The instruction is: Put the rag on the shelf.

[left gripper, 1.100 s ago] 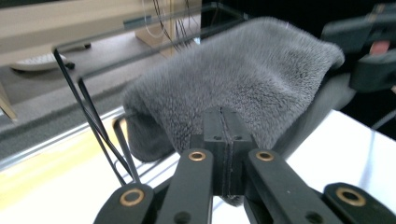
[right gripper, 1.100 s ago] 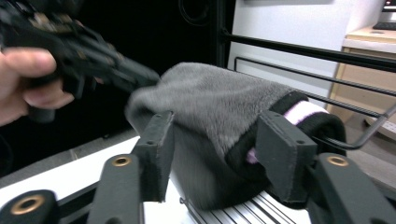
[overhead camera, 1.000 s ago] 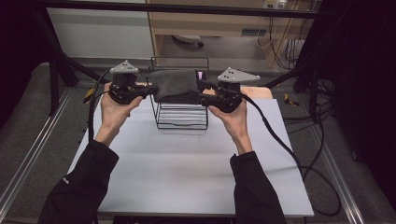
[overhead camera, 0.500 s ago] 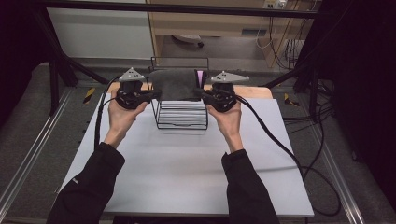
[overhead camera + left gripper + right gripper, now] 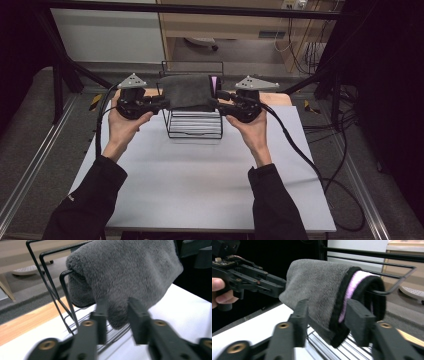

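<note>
Two hand-held grippers, seen from the person's side of the table outward. Nearest, the left hand and the right hand reach forward over the white table, each carrying its tool level and pointed inward, so that the two tools face one another across the work. Ahead of the left gripper, its jaws stand apart, having just been opening; the rounded closed end of the grey fleece sock hangs between the pads, with a gap visible on at least one side, so the sock is judged released rather than pinched. Ahead of the right gripper, the jaws are likewise spread and have just been opening; they straddle the black cuff, which has a pink stripe, with daylight between pad and fabric on both sides. The sock lies draped over the top bar of the wire rack, spanning the space between the two tools, its ends drooping toward each set of jaws. Holding it by both ends would keep it stretched flat for laying across the bar; with the fabric now borne by the wire, the grip appears no longer needed. Below the jaws, the rack's base wires rest on the table. Beyond the tools, past the rack's rear hoops, are a wooden strip, the floor and trailing cables
</note>
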A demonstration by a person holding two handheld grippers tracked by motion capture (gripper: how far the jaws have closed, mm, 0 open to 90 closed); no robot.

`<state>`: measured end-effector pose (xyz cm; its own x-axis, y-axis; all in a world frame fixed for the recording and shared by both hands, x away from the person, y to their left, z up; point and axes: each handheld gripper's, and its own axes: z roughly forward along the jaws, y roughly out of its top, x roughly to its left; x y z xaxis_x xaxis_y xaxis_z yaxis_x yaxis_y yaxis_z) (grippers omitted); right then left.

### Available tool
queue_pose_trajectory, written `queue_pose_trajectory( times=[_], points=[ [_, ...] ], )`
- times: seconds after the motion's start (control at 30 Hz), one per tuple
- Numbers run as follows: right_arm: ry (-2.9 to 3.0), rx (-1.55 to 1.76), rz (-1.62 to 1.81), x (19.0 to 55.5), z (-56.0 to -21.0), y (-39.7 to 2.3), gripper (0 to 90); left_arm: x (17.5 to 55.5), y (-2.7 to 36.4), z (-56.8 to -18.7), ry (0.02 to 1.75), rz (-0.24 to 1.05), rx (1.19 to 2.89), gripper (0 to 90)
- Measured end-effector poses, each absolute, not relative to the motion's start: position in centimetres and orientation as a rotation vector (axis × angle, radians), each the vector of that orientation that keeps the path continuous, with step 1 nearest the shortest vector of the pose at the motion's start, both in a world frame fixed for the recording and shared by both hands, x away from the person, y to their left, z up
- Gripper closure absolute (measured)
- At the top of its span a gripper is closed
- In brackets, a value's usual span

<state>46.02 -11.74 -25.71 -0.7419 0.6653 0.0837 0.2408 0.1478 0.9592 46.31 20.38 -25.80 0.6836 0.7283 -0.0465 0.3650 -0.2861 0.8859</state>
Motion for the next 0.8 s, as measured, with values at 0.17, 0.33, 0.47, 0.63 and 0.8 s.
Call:
queue_pose_trajectory(
  times=[0.17,0.33,0.47,0.63,0.8],
  points=[
    [2.096,0.861,1.593,45.0,-25.5,-12.6,27.1,45.4,21.0,-26.2,0.847,0.456,1.931,45.6],
    [2.115,0.867,1.537,44.1,-26.4,-13.5,15.4,44.3,21.4,-27.8,0.85,0.442,1.964,31.8],
    [2.143,0.901,1.509,43.6,-27.5,-14.4,9.9,43.4,21.6,-29.2,0.824,0.447,1.979,22.3],
    [2.173,0.93,1.482,42.9,-29.4,-15.4,6.2,42.3,21.9,-30.9,0.82,0.454,1.999,12.8],
    [2.205,0.958,1.483,41.9,-32.0,-16.3,3.6,41.0,22.2,-33.6,0.832,0.451,2.017,9.9]
  ],
)
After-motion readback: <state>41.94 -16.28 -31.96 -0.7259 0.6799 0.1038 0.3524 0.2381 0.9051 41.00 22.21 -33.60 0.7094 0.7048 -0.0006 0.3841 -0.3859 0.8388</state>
